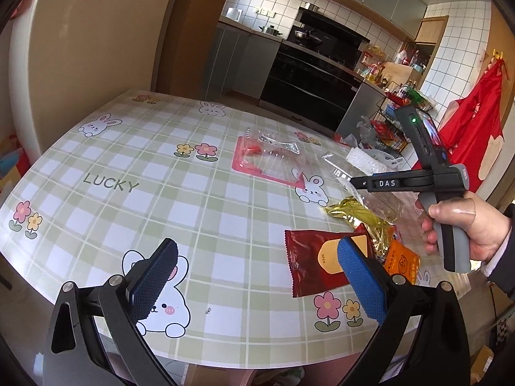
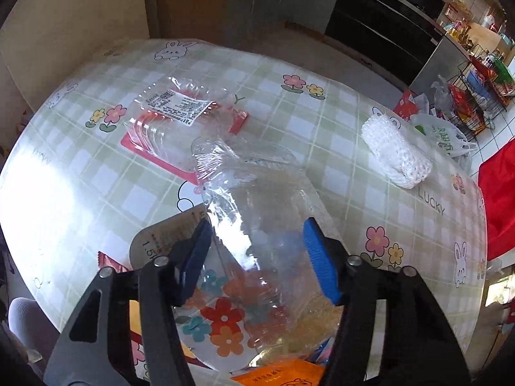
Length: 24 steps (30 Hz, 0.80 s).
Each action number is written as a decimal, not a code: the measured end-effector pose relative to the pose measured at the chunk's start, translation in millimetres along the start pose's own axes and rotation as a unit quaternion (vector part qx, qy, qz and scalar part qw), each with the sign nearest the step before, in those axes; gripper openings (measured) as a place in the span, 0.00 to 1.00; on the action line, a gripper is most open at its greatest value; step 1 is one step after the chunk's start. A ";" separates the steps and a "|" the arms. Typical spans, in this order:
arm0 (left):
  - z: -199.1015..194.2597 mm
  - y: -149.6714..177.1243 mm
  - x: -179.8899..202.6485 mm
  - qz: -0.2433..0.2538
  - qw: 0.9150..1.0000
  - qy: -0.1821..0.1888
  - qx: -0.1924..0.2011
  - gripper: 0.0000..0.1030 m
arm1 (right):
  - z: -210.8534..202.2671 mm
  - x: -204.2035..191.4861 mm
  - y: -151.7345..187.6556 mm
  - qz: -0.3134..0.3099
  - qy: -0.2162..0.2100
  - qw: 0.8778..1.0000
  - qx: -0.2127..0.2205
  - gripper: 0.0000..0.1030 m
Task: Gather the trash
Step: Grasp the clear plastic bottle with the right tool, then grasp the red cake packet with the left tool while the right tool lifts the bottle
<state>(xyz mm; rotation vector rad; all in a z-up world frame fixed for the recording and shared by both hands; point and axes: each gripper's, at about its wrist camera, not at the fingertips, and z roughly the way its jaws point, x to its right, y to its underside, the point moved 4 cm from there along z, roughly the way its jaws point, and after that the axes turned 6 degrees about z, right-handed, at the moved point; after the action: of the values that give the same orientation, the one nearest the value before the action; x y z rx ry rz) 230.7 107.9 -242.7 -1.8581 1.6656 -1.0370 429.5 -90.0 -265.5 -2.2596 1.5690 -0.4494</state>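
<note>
Left gripper (image 1: 257, 273): held low over the near table edge, fingers spread wide and empty, apparently readied for the next piece.
Red packet (image 1: 317, 259): laid flat on the tablecloth (image 1: 161, 167), just beside the left gripper's right finger.
Clear bag (image 2: 267, 225): seen between the right gripper's (image 2: 257, 260) fingers, which are parted around it; contact cannot be told.
Red-backed clamshell (image 2: 170, 119): left farther out, uncollected.
White foam roll (image 2: 397, 156): near the right edge, uncollected.
</note>
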 end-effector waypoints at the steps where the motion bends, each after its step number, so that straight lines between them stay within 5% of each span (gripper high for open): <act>1: -0.1 0.3 2.5 0.003 1.000 0.003 -0.001 0.94 | -7.1 4.6 0.5 0.006 -0.008 1.000 0.006 0.49; 14: 3.9 4.2 38.8 0.029 0.999 0.037 -0.022 0.94 | -76.7 87.7 20.2 0.117 -0.082 0.985 0.096 0.31; 24: 8.8 7.4 57.4 0.050 0.997 0.043 -0.038 0.94 | -73.9 114.4 54.2 0.136 -0.096 0.982 0.092 0.32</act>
<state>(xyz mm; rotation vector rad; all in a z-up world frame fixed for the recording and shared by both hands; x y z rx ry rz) 232.4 49.5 -239.8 -1.7799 1.8521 -1.0385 389.9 -222.9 -218.0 -1.8571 1.6311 -0.2786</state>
